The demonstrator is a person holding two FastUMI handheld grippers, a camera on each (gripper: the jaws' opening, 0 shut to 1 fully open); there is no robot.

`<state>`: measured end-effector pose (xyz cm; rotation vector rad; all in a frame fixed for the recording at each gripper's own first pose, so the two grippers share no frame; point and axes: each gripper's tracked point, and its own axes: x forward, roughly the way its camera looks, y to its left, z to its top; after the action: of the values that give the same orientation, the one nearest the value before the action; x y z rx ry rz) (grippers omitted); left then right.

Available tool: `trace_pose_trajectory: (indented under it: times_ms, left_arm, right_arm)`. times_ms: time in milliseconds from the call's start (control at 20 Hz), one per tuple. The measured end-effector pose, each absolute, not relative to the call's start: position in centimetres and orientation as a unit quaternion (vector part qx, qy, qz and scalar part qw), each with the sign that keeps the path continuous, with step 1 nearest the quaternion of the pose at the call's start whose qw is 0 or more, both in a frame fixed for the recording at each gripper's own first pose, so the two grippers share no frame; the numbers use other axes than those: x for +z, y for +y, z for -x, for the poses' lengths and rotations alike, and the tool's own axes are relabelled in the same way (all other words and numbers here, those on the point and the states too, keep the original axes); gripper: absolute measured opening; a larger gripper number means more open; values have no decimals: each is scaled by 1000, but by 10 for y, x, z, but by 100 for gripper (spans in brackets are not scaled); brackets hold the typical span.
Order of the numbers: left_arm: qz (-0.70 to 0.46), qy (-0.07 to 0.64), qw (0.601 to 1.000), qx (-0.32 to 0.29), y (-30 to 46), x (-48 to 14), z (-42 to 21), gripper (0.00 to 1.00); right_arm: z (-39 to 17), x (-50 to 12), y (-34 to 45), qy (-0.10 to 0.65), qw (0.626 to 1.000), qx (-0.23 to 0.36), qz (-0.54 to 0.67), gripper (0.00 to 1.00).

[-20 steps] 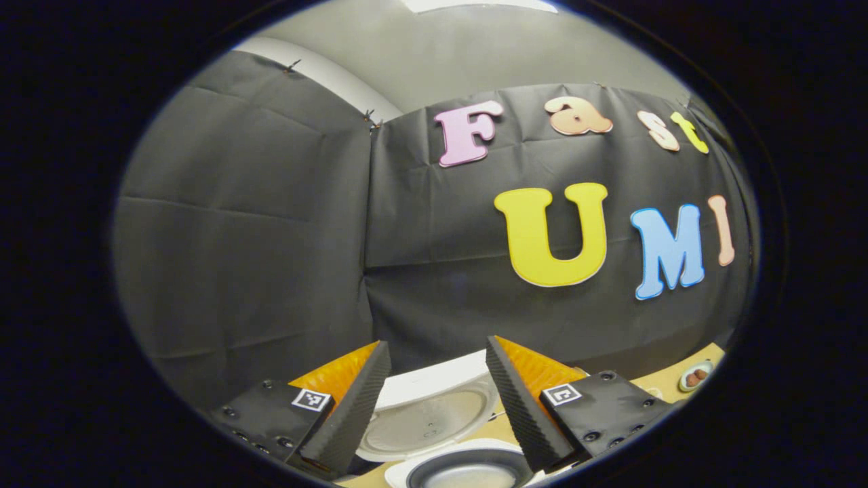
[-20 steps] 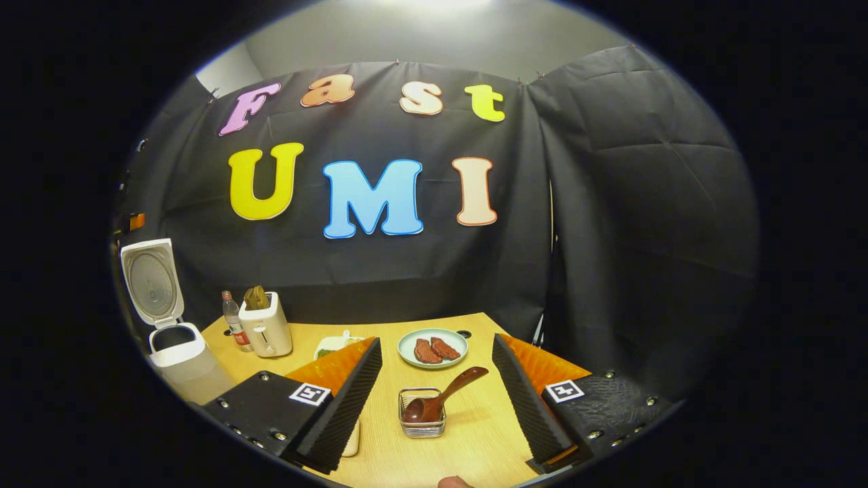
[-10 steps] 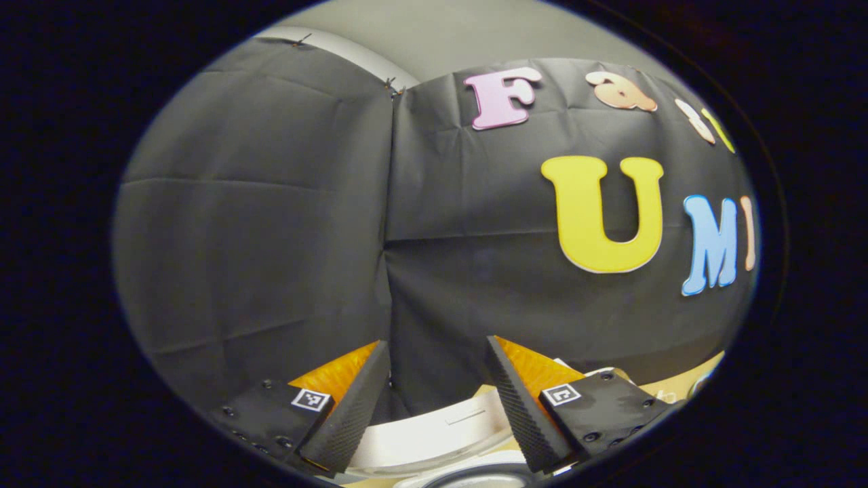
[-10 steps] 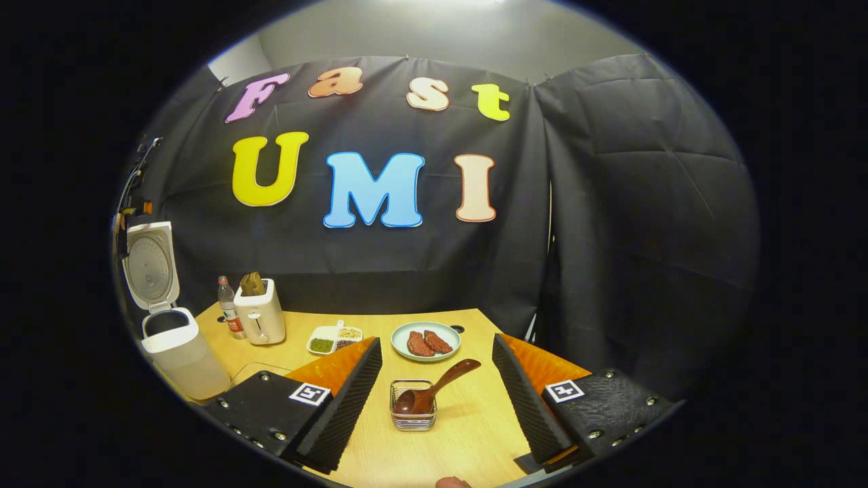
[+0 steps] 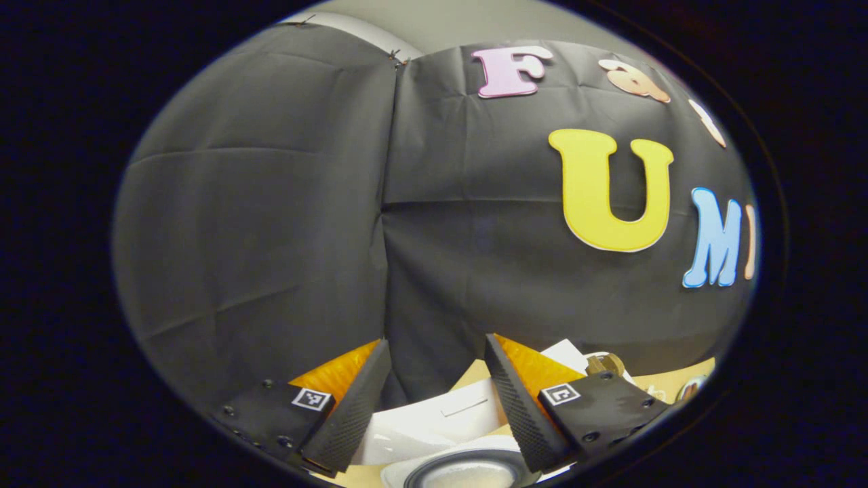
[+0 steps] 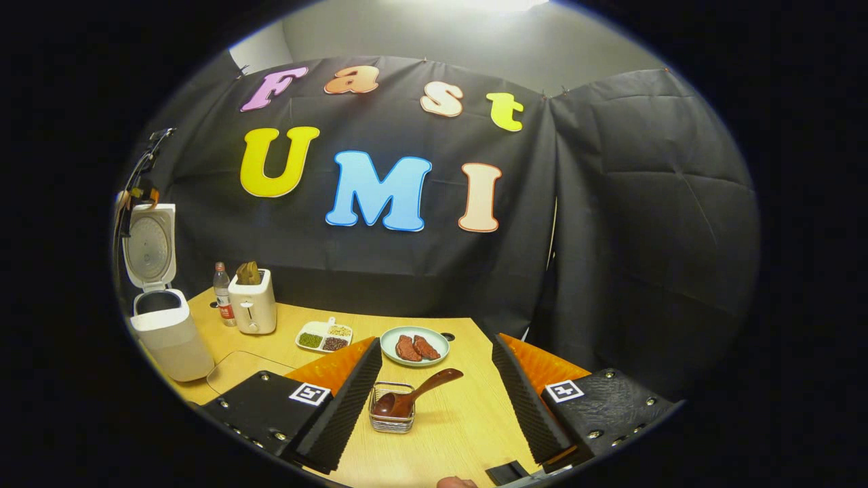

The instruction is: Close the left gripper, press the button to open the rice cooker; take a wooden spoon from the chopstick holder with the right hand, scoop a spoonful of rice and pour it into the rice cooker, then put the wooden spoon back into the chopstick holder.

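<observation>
The table [image 6: 468, 434] carries the rice cooker [image 6: 166, 332] at far left, lid upright. The wire chopstick holder [image 6: 392, 417] sits near centre; the wooden spoon [image 6: 413, 394] rests bowl-down, handle slanting up right. Right gripper [image 6: 437, 400] and left gripper [image 5: 434, 400] both gape, empty.

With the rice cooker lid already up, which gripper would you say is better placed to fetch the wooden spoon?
Right. The right gripper is open and faces the wooden spoon in the chopstick holder; the left gripper sits over the rice cooker.
</observation>
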<state>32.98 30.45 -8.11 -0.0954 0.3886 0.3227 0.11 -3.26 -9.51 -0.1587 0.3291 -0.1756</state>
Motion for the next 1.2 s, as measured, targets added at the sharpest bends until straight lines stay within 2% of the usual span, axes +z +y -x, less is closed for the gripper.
trace_pose_trajectory:
  times_ms: [550, 850, 1200]
  left_arm:
    - [74, 210, 966, 135, 295, -78, -328, 95]
    - [100, 241, 960, 103, 289, -79, -325, 98]
    - [85, 276, 954, 85, 284, -85, -319, 97]
  right_arm:
    - [2, -97, -59, 160, 984, -60, 52, 99]
    - [0, -98, -69, 162, 985, -47, 44, 99]
    - [-5, -98, -63, 162, 985, -24, 51, 99]
